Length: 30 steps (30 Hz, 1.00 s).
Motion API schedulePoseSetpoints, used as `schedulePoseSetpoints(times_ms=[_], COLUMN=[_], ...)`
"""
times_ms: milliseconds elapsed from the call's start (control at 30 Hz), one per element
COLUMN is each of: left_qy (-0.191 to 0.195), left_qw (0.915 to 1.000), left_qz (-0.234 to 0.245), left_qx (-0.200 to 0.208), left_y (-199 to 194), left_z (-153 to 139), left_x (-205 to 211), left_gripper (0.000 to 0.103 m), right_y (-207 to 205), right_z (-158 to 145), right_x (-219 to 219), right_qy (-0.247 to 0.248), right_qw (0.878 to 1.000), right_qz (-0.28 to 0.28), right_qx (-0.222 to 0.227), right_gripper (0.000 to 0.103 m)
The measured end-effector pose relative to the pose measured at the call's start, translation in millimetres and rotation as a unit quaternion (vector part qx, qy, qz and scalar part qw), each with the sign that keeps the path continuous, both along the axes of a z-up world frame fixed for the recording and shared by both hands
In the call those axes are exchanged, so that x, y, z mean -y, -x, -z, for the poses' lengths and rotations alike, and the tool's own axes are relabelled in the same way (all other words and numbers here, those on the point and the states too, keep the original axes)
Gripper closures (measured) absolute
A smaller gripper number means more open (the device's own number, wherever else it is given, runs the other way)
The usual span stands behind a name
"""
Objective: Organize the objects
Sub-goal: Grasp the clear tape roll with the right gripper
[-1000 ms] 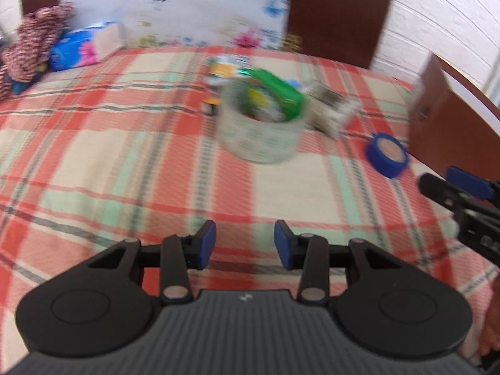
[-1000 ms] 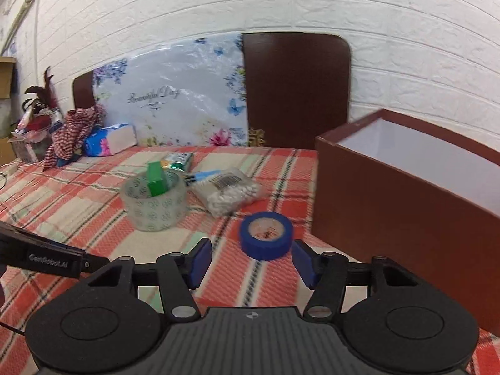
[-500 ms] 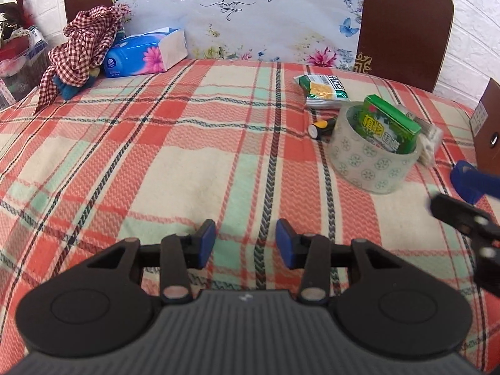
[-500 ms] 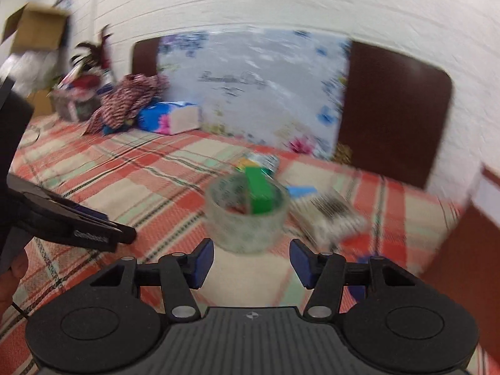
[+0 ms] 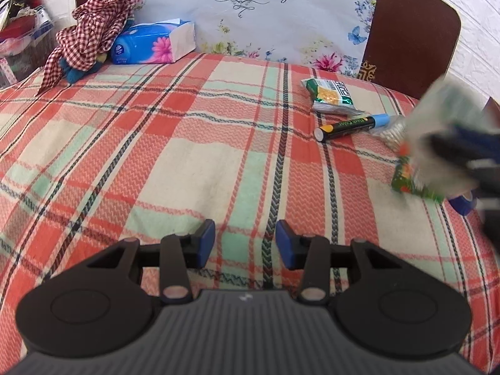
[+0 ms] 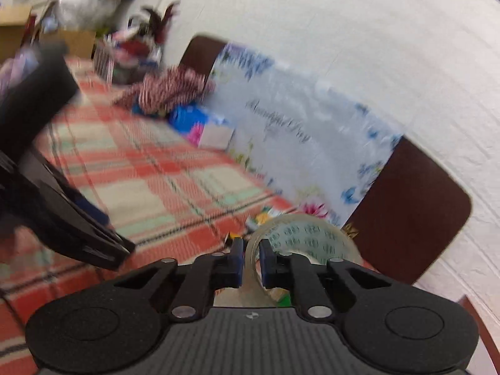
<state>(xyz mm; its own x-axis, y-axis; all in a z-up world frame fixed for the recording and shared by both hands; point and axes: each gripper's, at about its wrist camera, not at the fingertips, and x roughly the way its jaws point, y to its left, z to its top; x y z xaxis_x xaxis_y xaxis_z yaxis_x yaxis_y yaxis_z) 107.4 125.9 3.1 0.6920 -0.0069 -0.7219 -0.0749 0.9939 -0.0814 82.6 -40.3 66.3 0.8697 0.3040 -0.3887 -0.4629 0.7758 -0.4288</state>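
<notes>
The right gripper (image 6: 249,257) is clenched on the wall of the clear tape roll (image 6: 307,239); its jaws have just been closing, and the two blue pads now press the thin wall from the inside and the outside. The roll stands out ahead of the fingertips, a little to their right, and it is lifted clear of the plaid tablecloth (image 6: 150,168). This view is strongly blurred, so I cannot tell if something small is still inside the roll.

The left gripper (image 5: 245,243) hovers over the tablecloth with its jaws partly apart and nothing between them. Ahead of it and to its right lie a black marker with a blue cap (image 5: 351,126) and, just beyond the marker, a green snack packet (image 5: 331,95). Further to the right, near the edge of that view, the lifted tape roll appears as a pale blur. A green packet (image 5: 412,184) lies on the cloth under it, and a blue tape roll (image 5: 464,204) is partly hidden behind it.

Far ahead of the left gripper, at the back of the table, a blue tissue box (image 5: 153,45) sits beside a red checked cloth (image 5: 90,28).
</notes>
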Motion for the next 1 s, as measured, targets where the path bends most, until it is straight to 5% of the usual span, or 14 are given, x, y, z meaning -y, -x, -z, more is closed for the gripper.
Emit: schedulePoseSetpoints(times_ms=[133, 300, 367, 467, 633, 1000], left_qy=[-0.009, -0.024, -0.026, -0.025, -0.03, -0.067], left_qw=[1.0, 0.9997, 0.9996, 0.9996, 0.9995, 0.9976], left_qz=[0.002, 0.003, 0.004, 0.007, 0.009, 0.018], left_qx=[-0.004, -0.004, -0.007, -0.011, -0.009, 0.006], left_y=[5, 16, 22, 33, 52, 78], left_z=[0, 0, 0, -2, 0, 7], left_x=[3, 10, 13, 13, 14, 30], left_gripper=[0.057, 0.054, 0.053, 0.053, 0.052, 0.05], right_y=[57, 93, 100, 113, 122, 122], right_z=[-10, 32, 47, 38, 26, 70], right_x=[24, 44, 45, 49, 68, 116], right_qy=[-0.008, 0.001, 0.008, -0.018, -0.075, -0.135], right_qw=[1.0, 0.995, 0.993, 0.996, 0.994, 0.972], right_qz=[-0.002, 0.02, 0.031, 0.046, 0.048, 0.128], right_qx=[0.0, -0.101, -0.115, -0.076, -0.059, -0.144], right_gripper=[0.093, 0.091, 0.078, 0.059, 0.059, 0.059])
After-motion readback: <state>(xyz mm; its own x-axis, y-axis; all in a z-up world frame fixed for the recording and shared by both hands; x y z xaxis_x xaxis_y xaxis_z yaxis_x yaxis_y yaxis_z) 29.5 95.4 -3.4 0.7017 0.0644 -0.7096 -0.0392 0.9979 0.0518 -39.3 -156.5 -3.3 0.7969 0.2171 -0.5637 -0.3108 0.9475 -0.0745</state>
